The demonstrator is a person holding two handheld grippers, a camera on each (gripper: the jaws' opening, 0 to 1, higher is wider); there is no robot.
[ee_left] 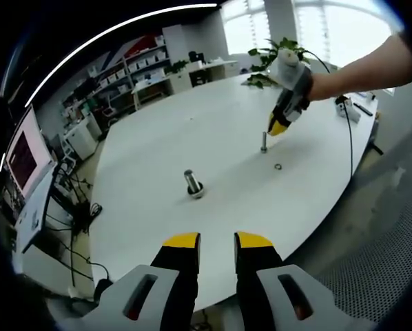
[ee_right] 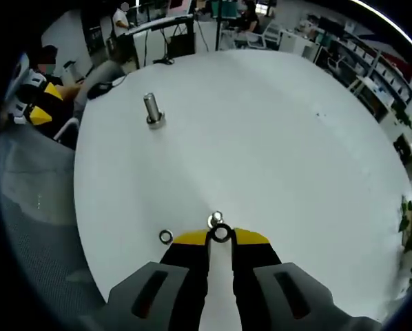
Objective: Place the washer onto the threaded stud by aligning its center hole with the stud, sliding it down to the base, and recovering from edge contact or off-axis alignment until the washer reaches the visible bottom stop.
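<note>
Near the table's point(ee_left: 158, 131) front edge, the left gripper point(ee_left: 217, 240) hovers open; the right gripper point(ee_left: 277, 126) hangs over a thin stud point(ee_left: 264, 142). Seen from the right gripper point(ee_right: 220, 236), its jaws pinch a washer point(ee_right: 221, 233) just above that stud point(ee_right: 215, 220).

A small metal washer point(ee_right: 221, 234) sits low in the frame's center, just below the upright threaded stud point(ee_right: 215, 220).

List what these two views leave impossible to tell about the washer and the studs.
- Right gripper view: washer in the right gripper hides the small stud; seating unclear.
- Left gripper view: that stud is too small to show threads.
- Both views: loose ring on the table too small to identify.
</note>
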